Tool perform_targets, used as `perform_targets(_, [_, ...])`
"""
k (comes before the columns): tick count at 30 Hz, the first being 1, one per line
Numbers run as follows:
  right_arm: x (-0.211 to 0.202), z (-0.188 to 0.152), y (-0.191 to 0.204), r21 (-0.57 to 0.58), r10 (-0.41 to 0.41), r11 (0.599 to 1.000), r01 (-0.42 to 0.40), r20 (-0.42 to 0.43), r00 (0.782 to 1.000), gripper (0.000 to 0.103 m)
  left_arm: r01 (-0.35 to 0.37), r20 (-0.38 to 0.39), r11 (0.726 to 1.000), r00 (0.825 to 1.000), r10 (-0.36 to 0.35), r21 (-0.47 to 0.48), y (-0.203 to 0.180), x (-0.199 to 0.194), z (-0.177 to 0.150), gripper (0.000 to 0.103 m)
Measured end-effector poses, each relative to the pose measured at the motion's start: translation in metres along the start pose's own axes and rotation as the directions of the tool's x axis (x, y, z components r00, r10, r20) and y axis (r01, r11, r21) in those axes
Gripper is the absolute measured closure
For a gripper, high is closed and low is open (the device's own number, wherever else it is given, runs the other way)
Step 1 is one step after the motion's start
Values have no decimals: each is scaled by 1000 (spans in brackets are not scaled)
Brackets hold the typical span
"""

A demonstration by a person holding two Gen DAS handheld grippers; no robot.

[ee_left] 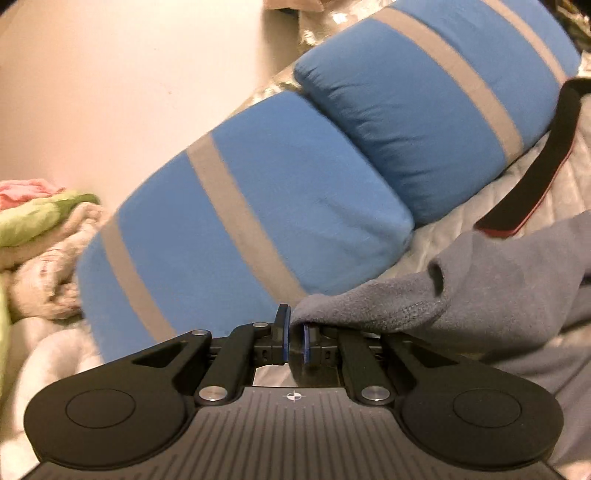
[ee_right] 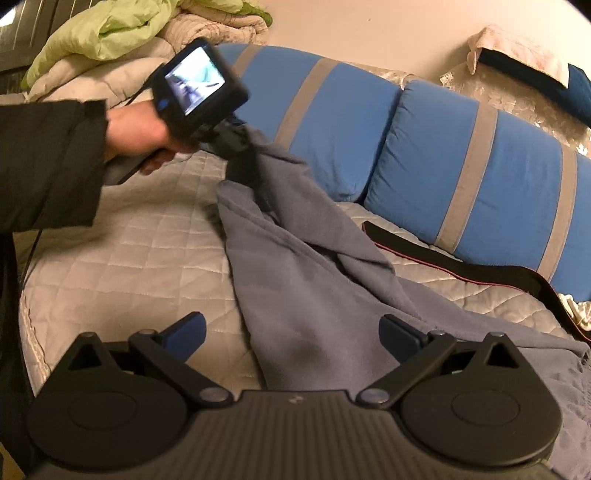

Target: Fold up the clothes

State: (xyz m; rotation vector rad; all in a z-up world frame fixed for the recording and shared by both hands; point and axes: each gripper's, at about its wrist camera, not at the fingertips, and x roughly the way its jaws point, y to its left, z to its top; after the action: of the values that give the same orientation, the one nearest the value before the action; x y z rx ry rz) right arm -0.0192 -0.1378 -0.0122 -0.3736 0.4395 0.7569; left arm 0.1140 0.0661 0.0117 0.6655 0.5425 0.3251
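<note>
A grey fleece garment point(ee_right: 314, 295) lies crumpled on the quilted mattress point(ee_right: 122, 258). My left gripper point(ee_left: 294, 338) is shut on an edge of the grey garment point(ee_left: 461, 295) and holds it lifted off the bed. From the right wrist view, the left gripper point(ee_right: 242, 162) sits at the raised corner of the cloth, held by a hand in a dark sleeve point(ee_right: 48, 162). My right gripper point(ee_right: 291, 332) is open, its blue pads wide apart just above the lower part of the garment, holding nothing.
Two blue cushions with grey stripes point(ee_right: 461, 173) line the wall behind the bed. A black strap with a red edge point(ee_right: 461, 266) lies in front of them. Green and cream blankets point(ee_right: 129, 33) are piled at the far left corner.
</note>
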Motion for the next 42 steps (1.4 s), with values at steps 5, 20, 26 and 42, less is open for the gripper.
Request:
perform_targets(5, [1, -2, -4, 16, -3, 1000, 3, -11, 1000, 0, 102, -23, 994, 994, -103, -34, 7, 12, -2, 64])
perform_targets(20, [4, -5, -20, 92, -78, 992, 82, -47, 996, 0, 463, 103, 882, 885, -455, -89, 57, -52, -55, 37])
perform_targets(26, [2, -6, -19, 80, -85, 993, 88, -40, 996, 0, 492, 100, 869, 863, -495, 58, 36, -50, -54, 46])
perform_targets(42, [-3, -3, -23, 87, -104, 991, 106, -31, 994, 0, 509, -14, 834, 855, -518, 212, 43, -94, -51, 100])
